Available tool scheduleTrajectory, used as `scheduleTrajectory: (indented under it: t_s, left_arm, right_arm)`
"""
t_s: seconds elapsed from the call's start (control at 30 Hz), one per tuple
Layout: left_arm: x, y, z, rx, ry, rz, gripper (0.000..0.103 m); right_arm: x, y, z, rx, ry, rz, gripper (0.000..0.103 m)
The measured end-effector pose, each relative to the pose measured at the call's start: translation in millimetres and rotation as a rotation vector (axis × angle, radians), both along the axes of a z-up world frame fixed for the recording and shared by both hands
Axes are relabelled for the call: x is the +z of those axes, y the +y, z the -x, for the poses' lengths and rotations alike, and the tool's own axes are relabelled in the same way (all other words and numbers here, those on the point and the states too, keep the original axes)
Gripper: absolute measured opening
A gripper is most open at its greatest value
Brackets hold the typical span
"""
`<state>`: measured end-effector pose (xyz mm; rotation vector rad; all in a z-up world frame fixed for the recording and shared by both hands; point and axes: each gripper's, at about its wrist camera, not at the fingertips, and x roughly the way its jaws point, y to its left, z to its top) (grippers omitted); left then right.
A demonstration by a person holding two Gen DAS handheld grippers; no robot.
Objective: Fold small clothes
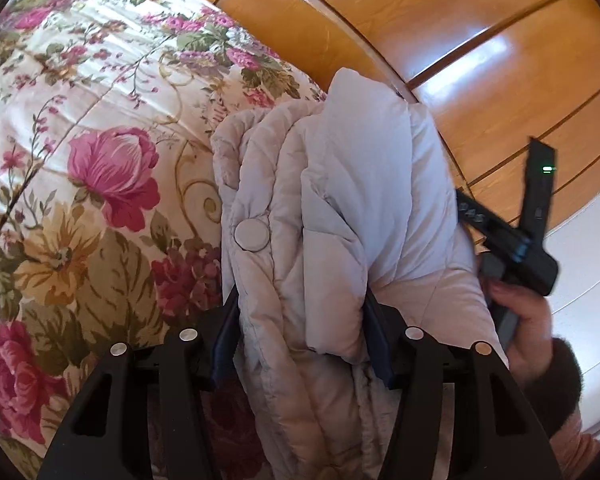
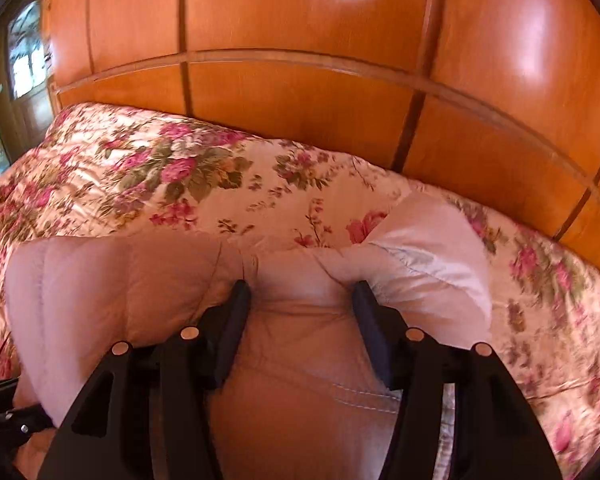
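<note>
A pale pink quilted puffer jacket (image 1: 300, 216) with a round snap button (image 1: 252, 234) is bunched in thick folds above the bed. My left gripper (image 1: 300, 300) is shut on a thick fold of it, with padding bulging between the fingers. In the right wrist view the same jacket (image 2: 140, 280) hangs in front of the camera. My right gripper (image 2: 300, 292) is shut on its padded fabric. The right gripper's body (image 1: 512, 236) and the hand holding it show at the right of the left wrist view, beside the jacket.
A floral quilted bedspread (image 1: 80, 160) covers the bed (image 2: 180, 172) under the jacket. Glossy wooden wardrobe panels (image 2: 300, 40) stand right behind the bed. A white surface (image 1: 580, 280) lies at the right edge.
</note>
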<state>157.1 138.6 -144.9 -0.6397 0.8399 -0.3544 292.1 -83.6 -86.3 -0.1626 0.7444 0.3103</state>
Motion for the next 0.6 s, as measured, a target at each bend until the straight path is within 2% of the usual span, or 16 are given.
scheduleTrajectory:
  t_s: [0.13,0.33,0.4,0.53,0.6]
  left_arm:
    - [2.7,-5.9,1.3,0.006,-0.021,-0.052,0.057]
    - [19.0,11.0,18.0,0.054,0.0,0.045,0.06]
    - [33.9,11.4,23.2,0.072,-0.031,0.004,0.06]
    - [82.5,6.8,38.9,0.106,-0.163,-0.116,0.06]
    - [98.1,1.3,40.2,0.103,-0.195,-0.149,0.063]
  right_arm:
    - [-1.7,-4.7,10.1,-0.014,-0.071,-0.006,0.054]
    - [4.9,-9.9,24.9,-0.041,-0.135,0.0,0.059]
    - [5.9,-10.4,25.9,-0.045,-0.139,0.004,0.06]
    - [7.5,-9.8,28.5,-0.057,-0.151,0.012,0.063]
    - [9.9,-9.1,31.0,-0.071,-0.16,0.028,0.066]
